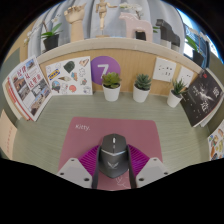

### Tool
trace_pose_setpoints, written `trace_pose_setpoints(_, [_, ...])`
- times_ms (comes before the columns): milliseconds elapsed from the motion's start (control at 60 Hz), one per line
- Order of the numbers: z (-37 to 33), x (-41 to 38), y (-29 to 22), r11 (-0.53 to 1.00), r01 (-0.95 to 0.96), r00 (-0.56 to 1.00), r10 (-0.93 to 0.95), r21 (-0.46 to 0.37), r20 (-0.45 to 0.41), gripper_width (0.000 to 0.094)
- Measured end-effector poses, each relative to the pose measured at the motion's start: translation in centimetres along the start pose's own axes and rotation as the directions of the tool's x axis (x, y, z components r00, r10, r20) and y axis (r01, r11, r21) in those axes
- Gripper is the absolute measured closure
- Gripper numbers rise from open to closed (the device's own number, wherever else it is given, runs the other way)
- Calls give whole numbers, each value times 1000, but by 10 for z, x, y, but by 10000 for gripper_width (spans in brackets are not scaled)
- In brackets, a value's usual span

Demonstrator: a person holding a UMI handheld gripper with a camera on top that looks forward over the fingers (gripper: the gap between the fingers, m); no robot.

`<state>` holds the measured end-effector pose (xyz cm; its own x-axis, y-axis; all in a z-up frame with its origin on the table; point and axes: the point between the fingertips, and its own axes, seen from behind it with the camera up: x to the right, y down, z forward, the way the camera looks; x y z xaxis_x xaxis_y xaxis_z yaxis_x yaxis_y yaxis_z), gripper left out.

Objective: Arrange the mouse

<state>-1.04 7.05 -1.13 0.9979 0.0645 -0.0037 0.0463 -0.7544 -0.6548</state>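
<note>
Along the wall beyond the green tabletop (60, 115), from the left: printed sheets (28, 88), a purple disc (104, 68) marked "7", and three potted plants (111, 86). One pink mouse mat (85, 133) carries small writing too tiny to read. One dark mouse (113, 154) sits between the fingers (113, 170), both pressing its sides.
</note>
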Motion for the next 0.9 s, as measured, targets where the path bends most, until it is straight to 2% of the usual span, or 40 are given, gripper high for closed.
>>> trace_pose_setpoints(67, [-1, 0, 4, 999, -9, 1000, 9, -37, 4, 402])
trace_pose_setpoints(100, [-4, 4, 1, 999, -22, 1000, 22, -35, -12, 306])
trace_pose_setpoints(167, [-19, 12, -23, 999, -33, 998, 35, 26, -46, 140])
trace_pose_setpoints(200, [-30, 14, -34, 998, -31, 998, 34, 48, -59, 116])
trace_pose_setpoints(383, [-112, 3, -103, 988, -40, 996, 50, 152, -68, 121])
trace_pose_setpoints(500, [-170, -10, -130, 979, -29, 994, 49, 204, -94, 111])
trace_pose_setpoints(683, [-233, -39, -138, 969, -52, 993, 76, 241, -90, 108])
trace_pose_setpoints(900, [-266, -59, -131, 964, -44, 995, 66, 263, -75, 99])
